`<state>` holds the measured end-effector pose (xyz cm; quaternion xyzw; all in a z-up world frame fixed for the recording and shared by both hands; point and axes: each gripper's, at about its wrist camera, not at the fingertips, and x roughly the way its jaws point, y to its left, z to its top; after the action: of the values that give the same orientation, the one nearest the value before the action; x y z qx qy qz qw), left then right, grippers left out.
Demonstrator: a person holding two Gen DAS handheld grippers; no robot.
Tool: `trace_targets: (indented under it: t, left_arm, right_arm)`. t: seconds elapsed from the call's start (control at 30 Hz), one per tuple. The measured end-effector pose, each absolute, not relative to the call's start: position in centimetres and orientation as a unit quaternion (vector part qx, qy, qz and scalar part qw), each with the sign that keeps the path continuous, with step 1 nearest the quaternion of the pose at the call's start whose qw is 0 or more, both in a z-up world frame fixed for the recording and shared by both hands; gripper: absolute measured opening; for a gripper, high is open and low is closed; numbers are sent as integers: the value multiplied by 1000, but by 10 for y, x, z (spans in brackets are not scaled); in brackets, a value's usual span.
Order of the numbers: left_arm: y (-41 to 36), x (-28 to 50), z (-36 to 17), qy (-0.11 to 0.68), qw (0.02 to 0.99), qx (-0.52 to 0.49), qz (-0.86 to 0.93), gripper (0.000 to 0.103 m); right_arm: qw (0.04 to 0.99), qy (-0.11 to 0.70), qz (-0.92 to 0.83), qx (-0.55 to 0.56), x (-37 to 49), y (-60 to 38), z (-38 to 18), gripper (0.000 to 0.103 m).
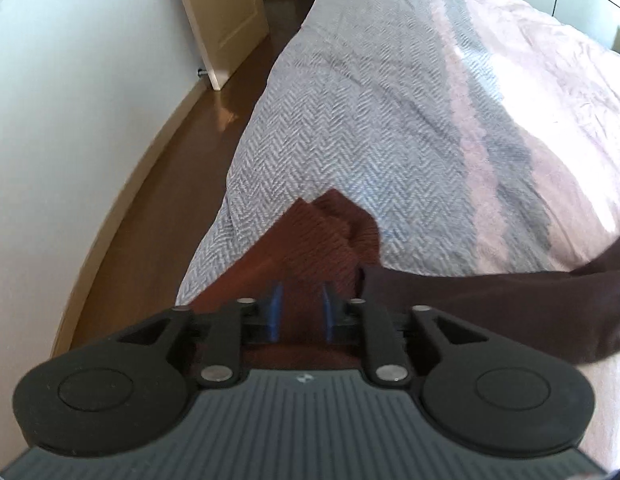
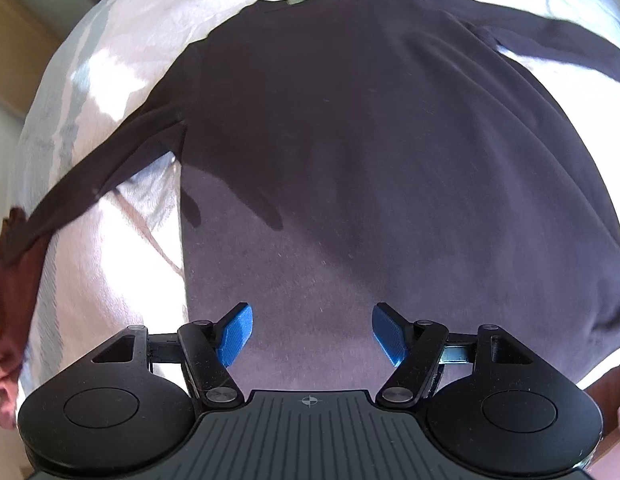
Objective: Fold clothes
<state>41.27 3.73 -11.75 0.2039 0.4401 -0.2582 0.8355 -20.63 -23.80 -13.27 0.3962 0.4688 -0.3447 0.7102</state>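
A dark long-sleeved shirt lies spread flat on the bed, collar at the far end, sleeves out to both sides. My right gripper is open and empty, hovering over the shirt's near hem. In the left wrist view, my left gripper is open with a narrow gap between its blue pads, over a rust-brown knit garment at the bed's near edge. The dark shirt's left sleeve ends just right of it. The brown garment also shows in the right wrist view.
The bed has a grey herringbone blanket and a pink sheet. Left of the bed is a wooden floor, a white wall and an open door.
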Motion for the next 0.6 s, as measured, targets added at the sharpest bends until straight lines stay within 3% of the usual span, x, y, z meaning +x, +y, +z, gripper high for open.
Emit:
trace_targets:
  t: [0.23, 0.43, 0.6]
  left_arm:
    - [33, 298, -96, 445, 781, 233, -371, 34]
    - [6, 175, -104, 434, 697, 297, -487, 34]
    - [-19, 49, -115, 353, 566, 390, -635, 34]
  right_arm:
    - [662, 456, -394, 445, -270, -218, -132, 70]
    - [620, 437, -449, 473, -354, -208, -136, 70]
    - [599, 353, -508, 508, -428, -223, -139, 70]
